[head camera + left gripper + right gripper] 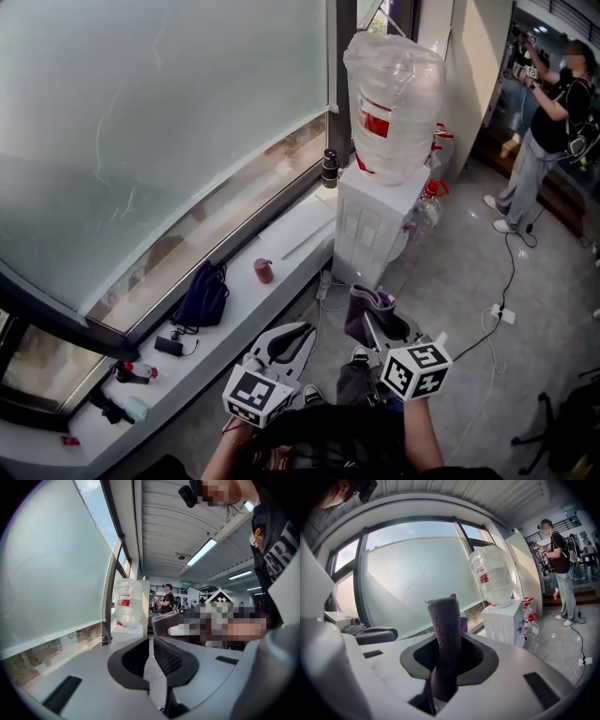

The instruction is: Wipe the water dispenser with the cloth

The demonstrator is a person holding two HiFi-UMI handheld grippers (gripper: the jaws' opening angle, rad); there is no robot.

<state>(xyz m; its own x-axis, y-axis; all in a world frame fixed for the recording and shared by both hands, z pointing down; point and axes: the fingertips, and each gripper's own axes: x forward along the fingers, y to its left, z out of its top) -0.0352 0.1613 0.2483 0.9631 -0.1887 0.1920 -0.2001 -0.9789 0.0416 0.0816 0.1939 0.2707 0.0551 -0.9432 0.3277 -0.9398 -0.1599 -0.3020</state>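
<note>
The water dispenser [372, 225] is a white cabinet standing by the window ledge, with a large clear bottle [391, 98] on top. It also shows ahead in the right gripper view, dispenser [504, 620], and far off in the left gripper view, bottle [125, 606]. My right gripper [382, 325] is shut on a dark purple cloth [367, 309], which stands up rolled between the jaws, cloth [444, 620]. The left gripper [285, 343] hangs beside it, jaws together on nothing. Both grippers are held low, well short of the dispenser.
On the long window ledge [281, 246] lie a dark bag [202, 298], a red cup [263, 271] and a dark flask [329, 169]. Red-capped bottles [434, 192] stand right of the dispenser. A cable and power strip [502, 314] cross the floor. A person [548, 122] stands far right.
</note>
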